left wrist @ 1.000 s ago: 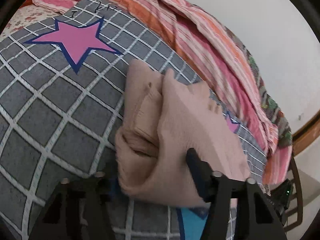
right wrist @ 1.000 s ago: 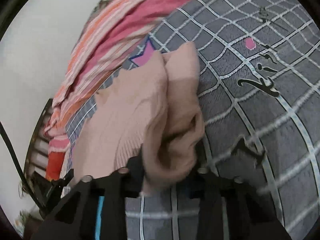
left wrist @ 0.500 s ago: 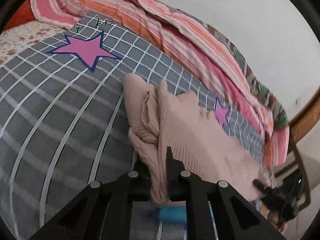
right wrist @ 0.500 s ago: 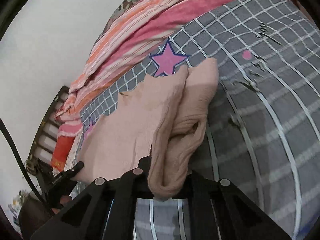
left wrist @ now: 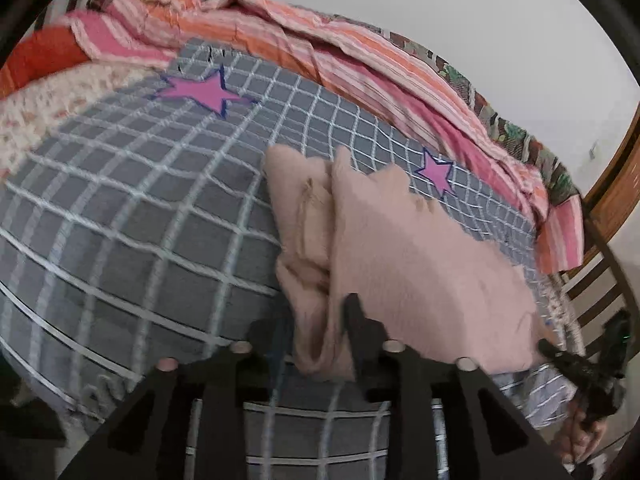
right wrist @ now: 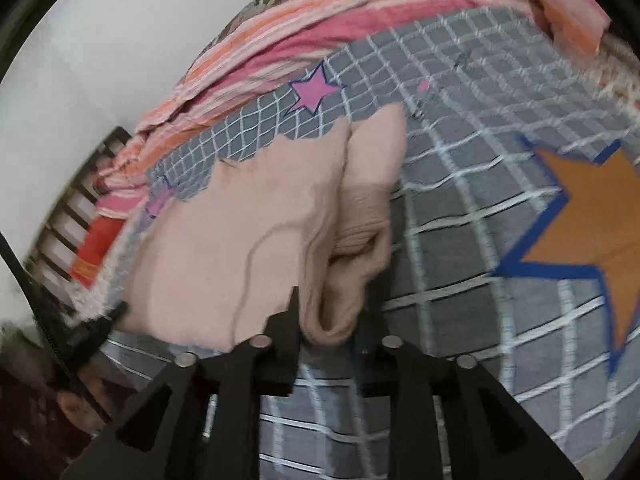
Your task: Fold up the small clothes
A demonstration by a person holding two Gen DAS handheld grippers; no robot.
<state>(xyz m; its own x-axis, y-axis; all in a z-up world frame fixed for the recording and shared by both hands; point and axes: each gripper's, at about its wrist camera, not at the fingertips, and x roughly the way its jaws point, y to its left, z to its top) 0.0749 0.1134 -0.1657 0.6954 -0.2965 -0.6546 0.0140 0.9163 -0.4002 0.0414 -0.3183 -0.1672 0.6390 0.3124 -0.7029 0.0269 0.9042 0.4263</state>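
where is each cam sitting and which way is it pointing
Left wrist: rides the left gripper, looking along its fingers across the grey checked bedspread; the person's other hand shows lower right.
Right wrist: rides the right gripper, facing the same bed; the other hand shows lower left.
Shared: the pink garment, both grippers clamping its near edge.

Light: soft, even, no glare from where I sit. Shadow: faint, under the garment (left wrist: pixel 400 248) just ahead of my tongs. Blur: grid lines of the bedspread (right wrist: pixel 460 208) smear in both views. Distortion: strong fisheye bowing, black rim at every corner.
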